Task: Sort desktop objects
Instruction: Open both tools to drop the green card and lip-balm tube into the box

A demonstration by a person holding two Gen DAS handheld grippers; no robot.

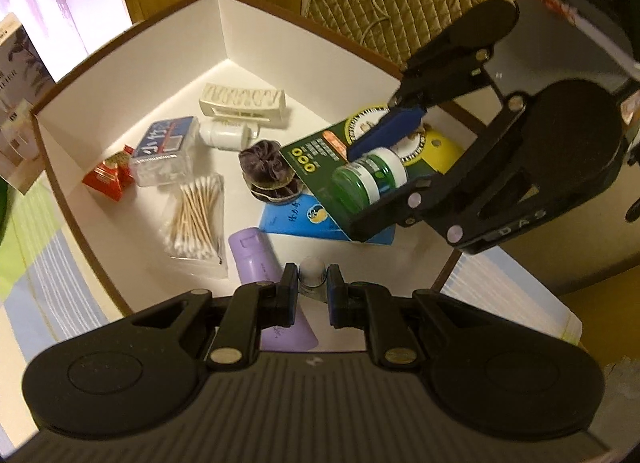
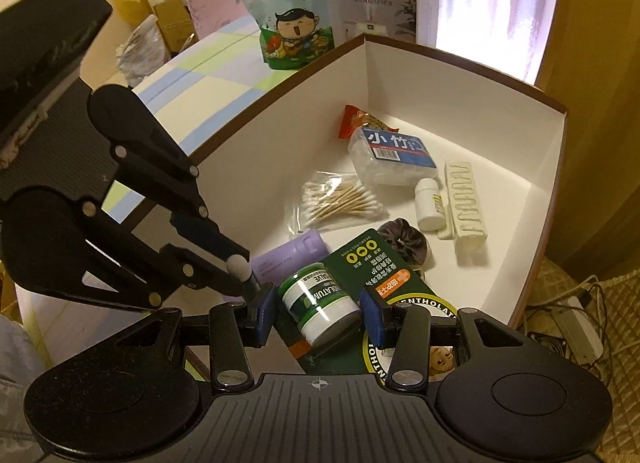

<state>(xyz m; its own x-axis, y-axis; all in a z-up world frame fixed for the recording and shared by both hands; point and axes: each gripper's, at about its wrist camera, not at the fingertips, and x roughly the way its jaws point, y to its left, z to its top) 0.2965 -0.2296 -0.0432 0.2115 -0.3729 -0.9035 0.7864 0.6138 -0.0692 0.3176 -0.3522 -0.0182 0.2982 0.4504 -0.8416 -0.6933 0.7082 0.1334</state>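
My left gripper (image 1: 312,295) is pinched all the way down on a slim stick with a pale rounded cap (image 1: 312,269); from the right wrist view it may be a pen or a lip balm, I cannot tell which. My right gripper (image 2: 318,313) is half closed, its blue pads pressed on both sides of a small green-and-white jar (image 2: 320,305). Both grippers hang tilted down over the white box (image 1: 120,75) with the brown rim. Under the jar lies a dark green card package (image 2: 372,263), just beside a lilac tube (image 2: 288,259). Farther in are a purple scrunchie (image 1: 262,161), a bag of cotton swabs (image 1: 196,219), a clear box with a blue label (image 1: 166,153), a white bottle (image 1: 224,134), a red packet (image 1: 108,177) and a cream hair clip (image 1: 242,101).
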